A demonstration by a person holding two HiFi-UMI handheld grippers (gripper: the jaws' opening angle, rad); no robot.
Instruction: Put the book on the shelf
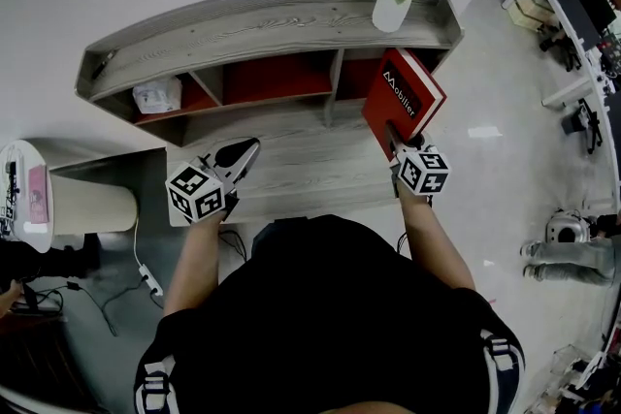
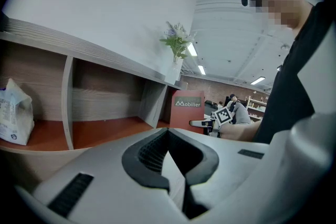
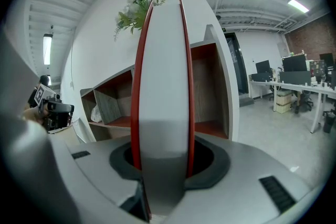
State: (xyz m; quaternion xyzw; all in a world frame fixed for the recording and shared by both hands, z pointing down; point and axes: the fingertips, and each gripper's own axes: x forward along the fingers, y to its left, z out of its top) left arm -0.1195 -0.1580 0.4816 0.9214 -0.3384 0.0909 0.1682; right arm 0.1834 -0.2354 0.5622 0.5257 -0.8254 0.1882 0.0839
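A red book [image 1: 403, 92] printed "Mobilier" stands upright, tilted a little, in front of the rightmost red-lined compartment [image 1: 357, 78] of the grey wooden shelf [image 1: 272, 24]. My right gripper [image 1: 395, 139] is shut on its lower edge. In the right gripper view the book's white page edge [image 3: 161, 86] rises between the two jaws and hides part of the shelf. My left gripper [image 1: 246, 150] hovers over the shelf's lower ledge with its jaws together and nothing between them. From the left gripper view the book [image 2: 187, 110] shows to the right of the compartments, past the left gripper [image 2: 170, 165].
A white vase with flowers [image 1: 391, 10] stands on the shelf top above the book. A white bag [image 1: 157, 95] fills the left compartment; the middle one holds nothing. A white bin [image 1: 82, 204] sits left of the shelf. Desks and chairs [image 1: 572, 24] line the far right.
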